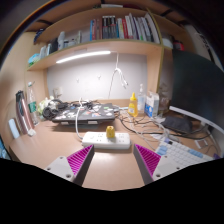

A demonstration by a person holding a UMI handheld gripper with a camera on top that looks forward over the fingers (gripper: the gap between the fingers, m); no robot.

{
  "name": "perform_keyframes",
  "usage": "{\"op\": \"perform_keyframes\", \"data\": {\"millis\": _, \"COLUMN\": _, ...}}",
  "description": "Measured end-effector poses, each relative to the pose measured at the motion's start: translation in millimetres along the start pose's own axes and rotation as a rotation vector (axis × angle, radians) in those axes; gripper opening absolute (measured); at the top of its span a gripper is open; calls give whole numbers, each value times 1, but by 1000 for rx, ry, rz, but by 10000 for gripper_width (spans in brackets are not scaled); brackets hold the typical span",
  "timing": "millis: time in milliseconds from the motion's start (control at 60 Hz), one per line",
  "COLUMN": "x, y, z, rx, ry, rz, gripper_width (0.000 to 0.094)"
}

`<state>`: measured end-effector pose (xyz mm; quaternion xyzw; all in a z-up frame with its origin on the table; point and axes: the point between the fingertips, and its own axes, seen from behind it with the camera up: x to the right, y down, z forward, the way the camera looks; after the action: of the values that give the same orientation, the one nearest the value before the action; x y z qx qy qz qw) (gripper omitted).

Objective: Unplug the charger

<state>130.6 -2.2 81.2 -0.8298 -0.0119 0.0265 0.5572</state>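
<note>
The gripper (113, 158) hovers wide open over a wooden desk (50, 150), its 2 magenta pads (80, 158) apart with nothing between them. Just ahead lies a white power strip (106, 141) carrying a yellow charger (110, 131). Beyond, clutter, bottles (133, 104) and a lit bookshelf (100, 30) crowd the wall.

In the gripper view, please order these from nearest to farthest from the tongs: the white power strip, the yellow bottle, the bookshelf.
The tongs are open and hold nothing.
1. White power strip: just ahead of the fingers, on the desk, with a yellowish plug on it.
2. Yellow bottle: beyond the strip, a little to the right.
3. Bookshelf: farthest, high on the wall above the desk.
</note>
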Motion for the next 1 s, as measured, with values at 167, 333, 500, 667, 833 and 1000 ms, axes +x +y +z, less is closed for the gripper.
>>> {"op": "perform_keyframes", "data": {"millis": 167, "x": -9, "y": 4, "z": 73, "rx": -49, "ry": 2, "rz": 12, "gripper_width": 862}}
{"op": "perform_keyframes", "data": {"millis": 333, "x": -5, "y": 1, "z": 130, "rx": -55, "ry": 45, "rz": 3, "gripper_width": 846}}
{"op": "perform_keyframes", "data": {"millis": 500, "x": -6, "y": -2, "z": 156, "rx": -53, "ry": 52, "rz": 2, "gripper_width": 571}}
{"op": "perform_keyframes", "data": {"millis": 667, "x": -8, "y": -5, "z": 158, "rx": -41, "ry": 55, "rz": -11, "gripper_width": 241}}
{"op": "perform_keyframes", "data": {"millis": 833, "x": -11, "y": -39, "z": 145, "rx": 52, "ry": 45, "rz": -9, "gripper_width": 180}}
{"op": "perform_keyframes", "data": {"millis": 1000, "x": -11, "y": -166, "z": 55, "rx": 321, "ry": 58, "rz": -60, "gripper_width": 177}}
